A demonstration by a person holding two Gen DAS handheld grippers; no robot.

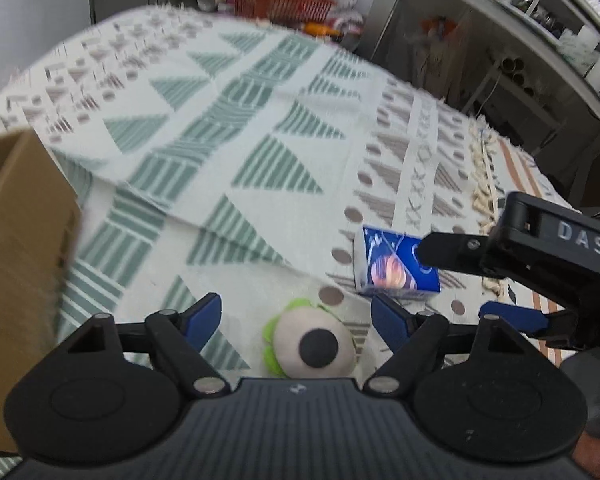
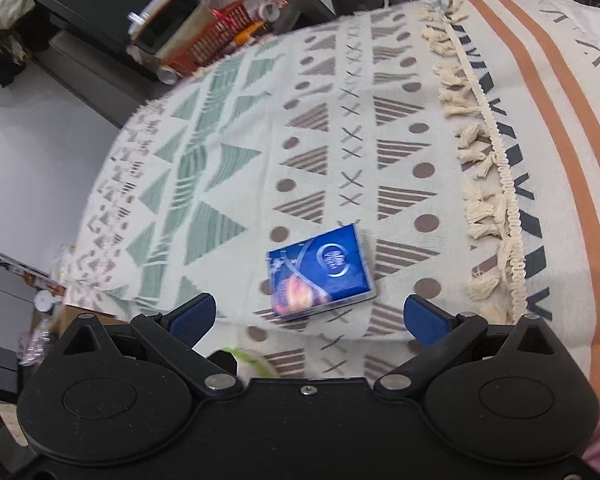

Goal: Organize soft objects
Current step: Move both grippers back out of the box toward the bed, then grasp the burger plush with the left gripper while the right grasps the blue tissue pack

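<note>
A blue tissue pack [image 1: 396,266] with an orange planet print lies on the patterned blanket [image 1: 228,128]. In the right wrist view the same tissue pack [image 2: 320,272] lies flat just ahead of my right gripper [image 2: 310,316], which is open with nothing between its blue pads. A round plush toy [image 1: 314,346], cream with a black spot and green trim, sits between the blue pads of my left gripper [image 1: 296,320], which is open. The right gripper [image 1: 484,284] reaches in from the right in the left wrist view, one finger over the pack. A green sliver of the plush toy [image 2: 252,360] shows low in the right wrist view.
A cardboard box [image 1: 20,260] stands at the left edge of the blanket. A tasselled fringe [image 2: 488,184] and orange stripes [image 2: 580,160] run along the blanket's right side. Shelves [image 1: 540,40] and a red basket [image 1: 276,2] with clutter stand beyond the far edge.
</note>
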